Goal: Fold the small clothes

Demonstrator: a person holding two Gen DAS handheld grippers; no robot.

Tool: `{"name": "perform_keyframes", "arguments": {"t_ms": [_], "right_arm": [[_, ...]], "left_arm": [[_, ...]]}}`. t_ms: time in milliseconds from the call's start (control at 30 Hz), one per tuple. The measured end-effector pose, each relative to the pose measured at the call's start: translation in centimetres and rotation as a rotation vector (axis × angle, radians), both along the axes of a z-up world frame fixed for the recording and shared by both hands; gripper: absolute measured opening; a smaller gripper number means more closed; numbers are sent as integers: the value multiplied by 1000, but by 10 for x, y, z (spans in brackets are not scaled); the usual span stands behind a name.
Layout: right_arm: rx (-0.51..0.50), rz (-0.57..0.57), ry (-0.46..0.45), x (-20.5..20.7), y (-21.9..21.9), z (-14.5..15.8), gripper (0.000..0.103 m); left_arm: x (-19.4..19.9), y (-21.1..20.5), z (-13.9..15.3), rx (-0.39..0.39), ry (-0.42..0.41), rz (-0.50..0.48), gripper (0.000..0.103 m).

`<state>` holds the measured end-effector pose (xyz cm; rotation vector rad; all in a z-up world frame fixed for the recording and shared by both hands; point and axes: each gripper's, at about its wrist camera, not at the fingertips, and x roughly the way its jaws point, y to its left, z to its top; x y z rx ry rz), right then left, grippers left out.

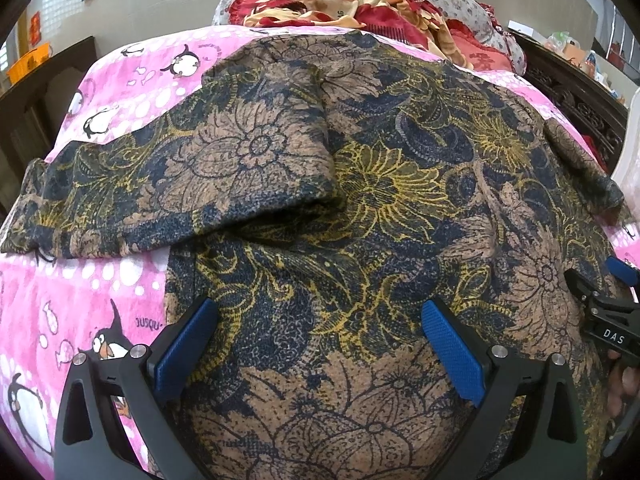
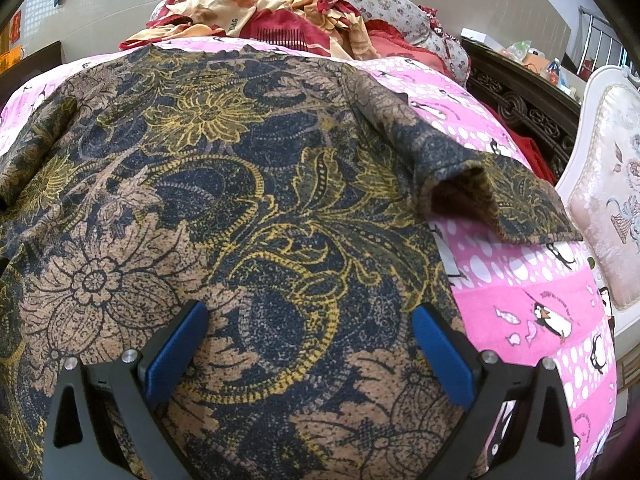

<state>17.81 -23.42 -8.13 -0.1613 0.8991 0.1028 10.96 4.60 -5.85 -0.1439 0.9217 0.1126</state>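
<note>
A floral top (image 1: pixel 360 208) in navy, tan and yellow lies spread flat on the pink penguin blanket (image 1: pixel 80 280). Its left sleeve (image 1: pixel 168 184) sticks out to the left in the left wrist view. Its right sleeve (image 2: pixel 480 188) sticks out to the right in the right wrist view, cuff slightly lifted. My left gripper (image 1: pixel 320 316) is open and empty over the lower left part of the top. My right gripper (image 2: pixel 310 320) is open and empty over the top's (image 2: pixel 240 200) lower right part, and it also shows at the right edge of the left wrist view (image 1: pixel 608 300).
A heap of red and cream bedding (image 1: pixel 340 4) lies at the far end of the bed on a floral pillow (image 2: pixel 380 0). A dark carved wooden frame (image 2: pixel 520 108) and a white upholstered chair (image 2: pixel 608 184) stand to the right. The pink blanket (image 2: pixel 520 300) shows beside the top.
</note>
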Motion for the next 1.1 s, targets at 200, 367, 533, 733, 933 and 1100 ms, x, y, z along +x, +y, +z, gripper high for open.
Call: {"name": "perform_keyframes", "arguments": {"t_ms": [200, 367, 533, 733, 933, 1100], "right_arm": [[0, 0, 0, 0, 0, 0, 103], [0, 0, 0, 0, 0, 0, 103], [0, 0, -1, 0, 0, 0, 103], [-1, 0, -2, 0, 0, 0, 103], [-1, 0, -1, 0, 0, 0, 103], [0, -1, -2, 0, 0, 0, 103]], "left_arm": [[2, -3, 1, 13, 4, -2, 87], [6, -9, 0, 32, 7, 0, 88], [1, -4, 1, -20, -12, 1, 87], [-37, 50, 19, -310, -127, 15, 87], [-78, 138, 27, -392, -185, 232, 87], [-96, 177, 19, -401, -195, 296, 87]]}}
